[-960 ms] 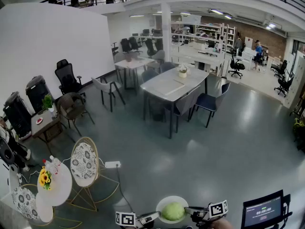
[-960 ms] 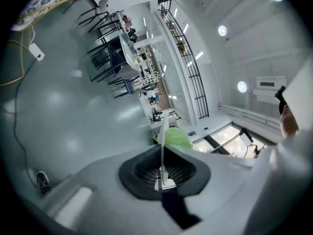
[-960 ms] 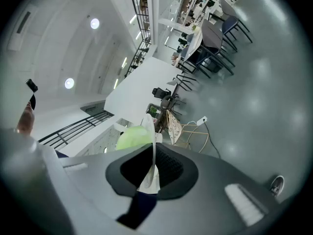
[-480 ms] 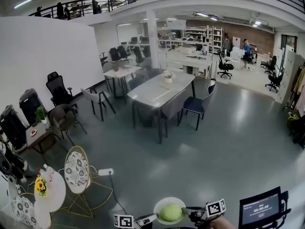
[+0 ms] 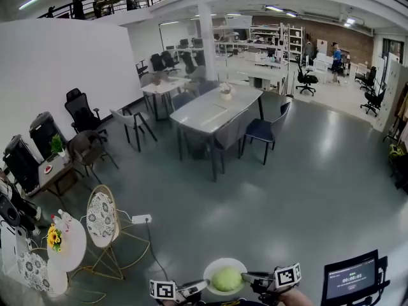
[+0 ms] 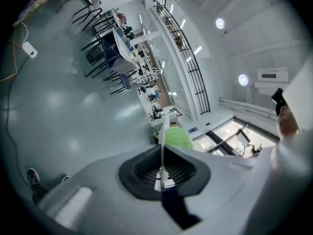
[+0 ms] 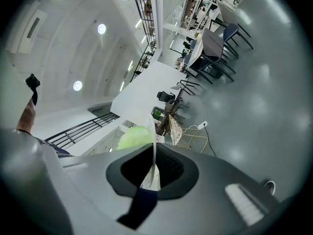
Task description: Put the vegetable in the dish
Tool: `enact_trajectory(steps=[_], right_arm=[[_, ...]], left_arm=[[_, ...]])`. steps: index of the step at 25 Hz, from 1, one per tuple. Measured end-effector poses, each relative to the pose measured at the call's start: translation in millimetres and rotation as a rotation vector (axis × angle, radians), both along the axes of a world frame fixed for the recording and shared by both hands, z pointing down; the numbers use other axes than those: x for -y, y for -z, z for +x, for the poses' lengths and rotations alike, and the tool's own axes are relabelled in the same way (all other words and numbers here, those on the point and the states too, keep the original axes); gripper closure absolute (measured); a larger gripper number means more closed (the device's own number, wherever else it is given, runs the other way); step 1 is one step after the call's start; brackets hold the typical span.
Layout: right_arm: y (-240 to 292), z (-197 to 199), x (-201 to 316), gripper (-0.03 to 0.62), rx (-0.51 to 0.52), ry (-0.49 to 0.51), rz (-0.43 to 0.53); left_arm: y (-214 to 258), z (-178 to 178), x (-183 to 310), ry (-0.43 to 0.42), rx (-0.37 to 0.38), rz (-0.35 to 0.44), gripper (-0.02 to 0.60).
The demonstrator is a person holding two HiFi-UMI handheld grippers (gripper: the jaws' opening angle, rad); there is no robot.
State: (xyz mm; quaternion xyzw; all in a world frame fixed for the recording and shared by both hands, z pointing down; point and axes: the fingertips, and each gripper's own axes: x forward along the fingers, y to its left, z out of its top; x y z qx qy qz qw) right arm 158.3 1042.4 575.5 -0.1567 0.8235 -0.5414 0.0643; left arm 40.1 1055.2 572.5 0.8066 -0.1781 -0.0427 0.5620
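Observation:
A round green vegetable (image 5: 226, 278) lies in a white dish (image 5: 213, 268) at the bottom middle of the head view, held up over the floor. My left gripper (image 5: 197, 288) grips the dish's left rim and my right gripper (image 5: 252, 277) grips its right rim. In the left gripper view the dish (image 6: 163, 141) shows edge-on between the shut jaws of the left gripper (image 6: 161, 173), with the vegetable (image 6: 177, 137) just beyond. The right gripper view shows the same: the dish rim (image 7: 154, 155) pinched in the right gripper (image 7: 152, 173), the vegetable (image 7: 134, 137) behind it.
A screen on a stand (image 5: 352, 279) is at the lower right. A small round white table with flowers (image 5: 67, 247) and a patterned chair (image 5: 102, 215) stand at the lower left, a power strip (image 5: 141, 219) lies on the floor, and a long grey table (image 5: 213, 107) stands farther off.
The head view has swung a little across the room. The dish with the vegetable stays held between both grippers at the bottom of the view.

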Motion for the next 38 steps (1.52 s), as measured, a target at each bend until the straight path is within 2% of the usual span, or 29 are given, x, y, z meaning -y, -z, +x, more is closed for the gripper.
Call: enact_trajectory(steps=[6,9,13,16,20,24,29,33,38], right_arm=[[-10.1,17.8,2.0,0.575,0.045,0.003,-0.022],[-20.4,24.1,4.1,0.575,0.044,0.001,-0.075],[-16.2,14.7,23.9,0.574,0.078,0.013,-0.057],[-30.6,12.7,39.7,0.574,0.009,-0.076,-0.184],[-14.0,-4.1,85.7,0.574,0.021,-0.113,-0.055],[1.5,-35.4,132.1,0.574,0.037,-0.17,-0.03],[18.3,-69.1,185.8,0.572,0.019,-0.226,0.012],[23.4,-108.5,227.9,0.572,0.014,-0.252,0.038],[23.8,-146.1,275.6,0.572,-0.013,-0.283,0.025]], left_arm=[[-11.3,14.6,-1.0,0.036,0.028,-0.018,0.568],[-12.0,20.3,2.8,0.056,0.023,-0.023,0.568],[-14.0,13.0,25.3,0.105,0.018,-0.014,0.568],[-18.6,-1.5,50.8,0.164,0.027,-0.018,0.569],[-11.5,-17.6,94.3,0.201,-0.023,0.006,0.569],[3.2,-48.9,149.2,0.216,-0.056,0.063,0.569],[17.2,-86.3,205.1,0.254,-0.098,0.073,0.569],[18.6,-122.9,248.7,0.256,-0.082,0.124,0.568],[21.3,-162.3,292.2,0.291,-0.107,0.124,0.569]])
